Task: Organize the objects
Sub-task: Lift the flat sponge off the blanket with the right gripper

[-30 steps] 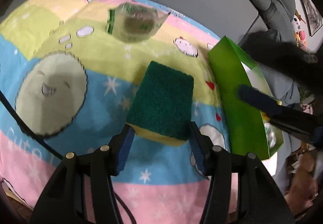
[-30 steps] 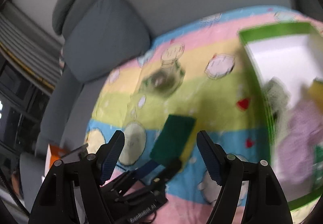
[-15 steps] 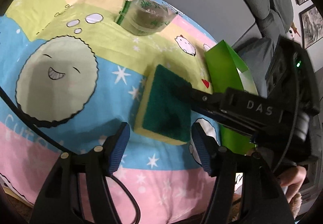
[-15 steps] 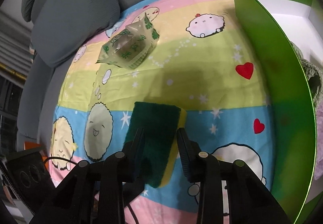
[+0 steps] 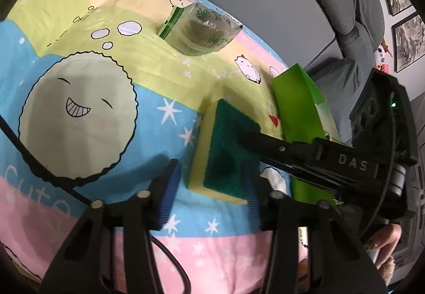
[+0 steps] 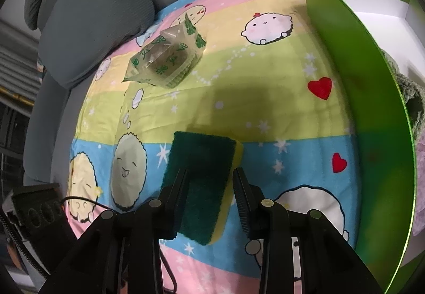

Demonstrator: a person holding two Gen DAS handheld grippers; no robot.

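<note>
A bright cartoon-print blanket (image 6: 239, 76) covers a grey sofa (image 6: 87, 18). Toward the left, near the sofa's back, lies a clear packet with green print (image 6: 166, 60), well apart from both grippers.

In the middle lies the sponge (image 6: 202, 177), dark green scouring face up with a yellow layer beneath. In the left wrist view the sponge (image 5: 225, 153) sits just ahead of the left gripper (image 5: 209, 193) and toward its right finger. The left finger stands clear of the yellow edge with blanket showing in the gap. The jaws are closing, with only the near end of the sponge between them and no grip on it visible.

The right gripper (image 6: 209, 193) is partly closed over the sponge from above. Its left finger lies on the green face; its right finger stands just off the yellow edge, a sliver of blanket showing between. Whether it presses firmly cannot be told. From the left wrist, the right gripper (image 5: 247, 137) reaches in from the right, its tip on the sponge's top.

At the right stands a green box (image 6: 372, 108) with a white inside, near the sponge but not touching it, holding knitted green and pink cloth.
</note>
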